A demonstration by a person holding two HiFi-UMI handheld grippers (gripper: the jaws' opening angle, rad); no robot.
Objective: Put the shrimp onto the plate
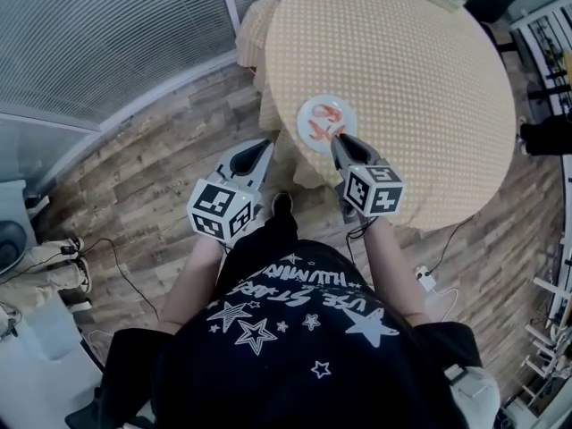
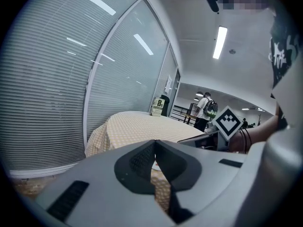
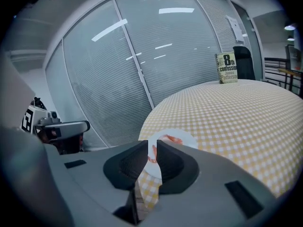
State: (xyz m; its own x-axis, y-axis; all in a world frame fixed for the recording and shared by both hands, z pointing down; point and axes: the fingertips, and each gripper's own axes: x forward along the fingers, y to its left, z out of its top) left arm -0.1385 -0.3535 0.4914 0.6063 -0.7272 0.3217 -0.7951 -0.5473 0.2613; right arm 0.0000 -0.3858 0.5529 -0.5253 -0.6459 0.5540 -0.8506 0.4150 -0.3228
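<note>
The shrimp (image 1: 323,120) already seems to lie on the plate (image 1: 345,107) on the surface (image 1: 411,70). The right gripper (image 1: 338,138) hovers at the plate's rim, jaws slightly apart and empty; the left gripper (image 1: 265,144) is clenched, empty. Likely only withdrawal is left.

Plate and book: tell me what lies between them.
Nothing but bare checked tablecloth between the plate and the book, seen in the right gripper view.

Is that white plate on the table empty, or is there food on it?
Not empty: orange-red shrimp lie on the plate, seen in the head view.
</note>
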